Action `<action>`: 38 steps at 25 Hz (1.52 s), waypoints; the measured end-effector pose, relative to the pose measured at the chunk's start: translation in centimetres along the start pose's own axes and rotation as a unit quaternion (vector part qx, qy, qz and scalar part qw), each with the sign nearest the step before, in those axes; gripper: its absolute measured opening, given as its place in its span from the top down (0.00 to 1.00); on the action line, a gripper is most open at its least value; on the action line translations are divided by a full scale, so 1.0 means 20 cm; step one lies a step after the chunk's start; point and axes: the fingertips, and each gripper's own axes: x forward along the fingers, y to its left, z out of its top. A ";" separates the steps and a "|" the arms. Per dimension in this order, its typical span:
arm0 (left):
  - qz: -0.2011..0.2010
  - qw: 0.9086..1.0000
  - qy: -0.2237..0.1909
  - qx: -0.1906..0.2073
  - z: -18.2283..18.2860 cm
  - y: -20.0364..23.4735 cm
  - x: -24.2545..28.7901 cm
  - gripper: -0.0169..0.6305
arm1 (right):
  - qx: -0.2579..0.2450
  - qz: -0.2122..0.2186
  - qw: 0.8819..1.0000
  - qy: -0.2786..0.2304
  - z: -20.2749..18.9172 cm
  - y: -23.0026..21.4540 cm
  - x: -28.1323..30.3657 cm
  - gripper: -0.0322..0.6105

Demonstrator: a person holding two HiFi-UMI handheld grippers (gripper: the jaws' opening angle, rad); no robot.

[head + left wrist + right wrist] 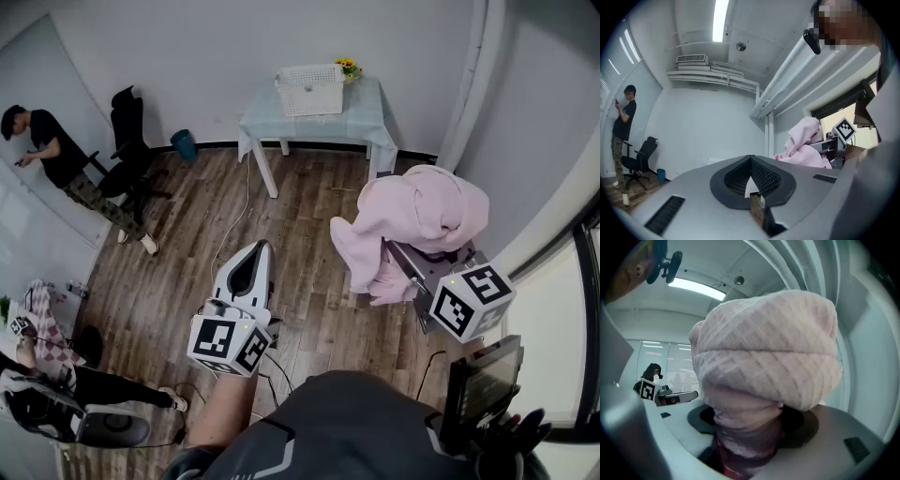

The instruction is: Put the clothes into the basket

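Observation:
A pink knitted garment (412, 220) hangs bunched in the air at the right, with my right gripper (396, 261) shut on it. In the right gripper view the garment (764, 357) fills the middle and hides the jaw tips; its lower folds are squeezed between the jaws of that gripper (749, 446). My left gripper (260, 248) is held low at the centre, shut and with nothing in it. Its tips meet in the left gripper view (751, 185), where the pink garment (802, 146) shows to the right. The white basket (310, 89) stands on a small table (367, 117) by the far wall.
The table has a pale blue cloth and yellow flowers (349, 67) behind the basket. A person (56, 155) stands at the far left by a black office chair (127, 141) and a blue bin (184, 143). Another person crouches at the lower left (47, 361). Cables (246, 202) run across the wooden floor.

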 end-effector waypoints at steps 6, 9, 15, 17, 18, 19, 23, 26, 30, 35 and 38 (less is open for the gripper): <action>-0.001 1.000 -0.002 -0.003 -0.01 0.03 0.06 0.96 | -0.004 0.000 1.000 -0.006 0.03 -0.04 0.06 0.43; -0.004 1.000 -0.006 -0.008 -0.02 0.05 0.05 0.96 | 0.001 -0.008 1.000 -0.008 0.03 -0.03 0.07 0.43; -0.013 1.000 -0.009 -0.012 -0.04 0.15 0.01 0.96 | 0.007 -0.013 1.000 -0.013 0.02 0.05 0.12 0.43; -0.022 1.000 -0.005 -0.007 -0.05 0.17 0.00 0.96 | 0.009 -0.015 1.000 -0.017 0.02 0.08 0.14 0.43; -0.026 1.000 -0.003 -0.006 -0.06 0.18 0.00 0.96 | 0.008 -0.018 1.000 -0.018 0.01 0.08 0.15 0.43; -0.030 1.000 -0.001 -0.005 -0.07 0.20 0.00 0.96 | 0.006 -0.022 1.000 -0.016 0.00 0.09 0.15 0.43; -0.038 0.999 0.003 -0.015 -0.11 0.27 -0.04 0.96 | 0.010 -0.032 0.999 -0.007 -0.05 0.17 0.17 0.43; -0.040 0.999 0.005 -0.022 -0.11 0.32 -0.02 0.96 | 0.014 -0.035 0.999 0.000 -0.05 0.18 0.21 0.43; -0.041 0.999 0.003 -0.017 -0.13 0.35 0.06 0.96 | 0.010 -0.027 1.000 -0.005 -0.05 0.12 0.31 0.43; -0.022 1.000 -0.003 0.005 -0.11 0.40 0.23 0.96 | 0.015 -0.005 1.000 -0.012 -0.03 -0.02 0.48 0.43; -0.012 1.000 -0.003 0.015 -0.11 0.42 0.37 0.96 | 0.018 -0.002 1.000 -0.017 -0.02 -0.14 0.58 0.43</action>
